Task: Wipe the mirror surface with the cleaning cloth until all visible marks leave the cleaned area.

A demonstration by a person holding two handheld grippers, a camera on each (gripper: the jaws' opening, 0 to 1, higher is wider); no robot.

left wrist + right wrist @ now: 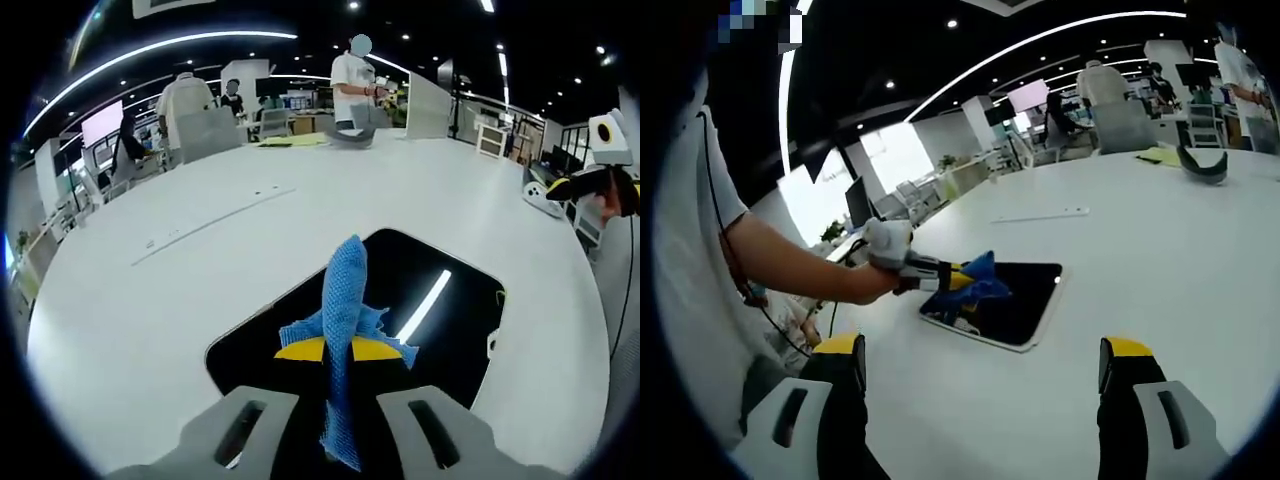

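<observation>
Cloth (343,345), one blue piece, was clamped between the jaws of my left tongs (339,350), bunched up and standing just past their yellow tips. One mirror (400,300) lay flat on the white table (150,300) directly under and ahead of those tongs, a ceiling light showing in its dark glass. My right tongs (980,375) hung spread wide with nothing between them, well back from the mirror (1020,300), with my left hand (885,275) ahead of them.
</observation>
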